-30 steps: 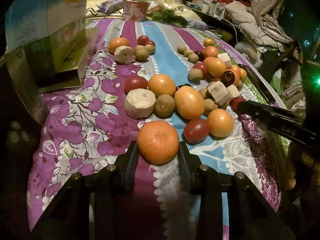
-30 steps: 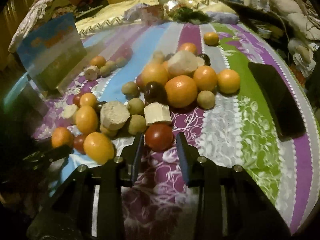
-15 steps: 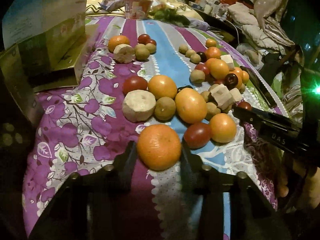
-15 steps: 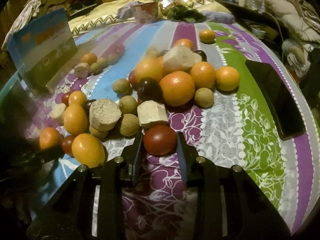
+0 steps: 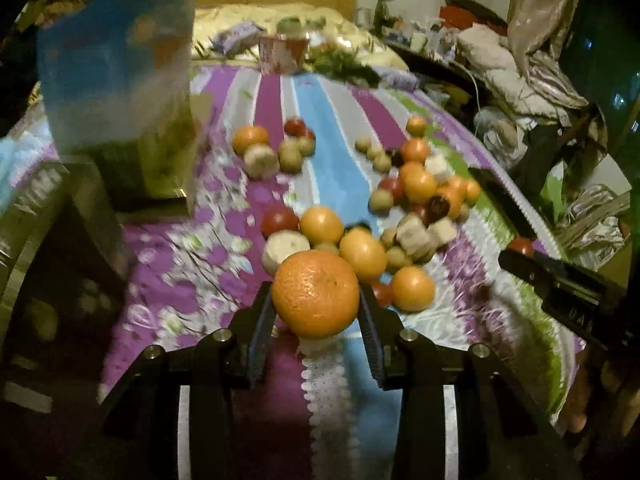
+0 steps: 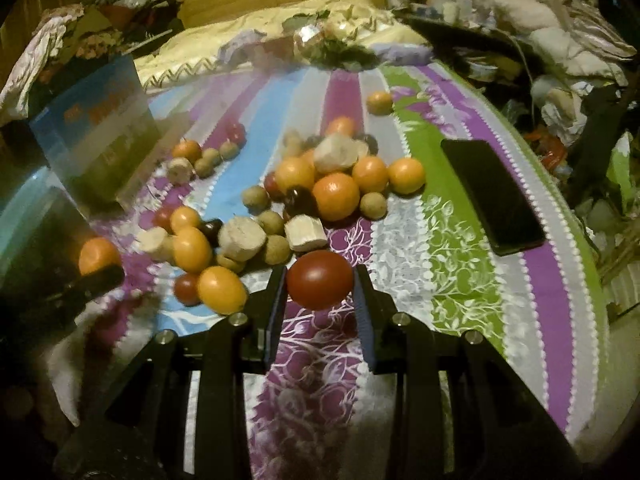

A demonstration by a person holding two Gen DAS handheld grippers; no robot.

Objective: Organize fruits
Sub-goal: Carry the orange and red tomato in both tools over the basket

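A bed (image 6: 460,248) with a striped floral sheet carries the things. Scattered fruits (image 6: 304,188), a black phone (image 6: 492,196) and a box (image 6: 96,140) lie on it.

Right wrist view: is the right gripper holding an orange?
No, the right gripper is clamped on a dark red tomato, not an orange.

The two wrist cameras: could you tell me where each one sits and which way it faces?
Left wrist view: on the left gripper, looking forward and down along its fingers, shut on a large orange, over the striped bedspread toward the headboard; the right gripper enters at right.
Right wrist view: on the right gripper, facing likewise, shut on a red tomato; a dark phone lies at right.
Shared: the fruit pile, the blue box, the bedspread.
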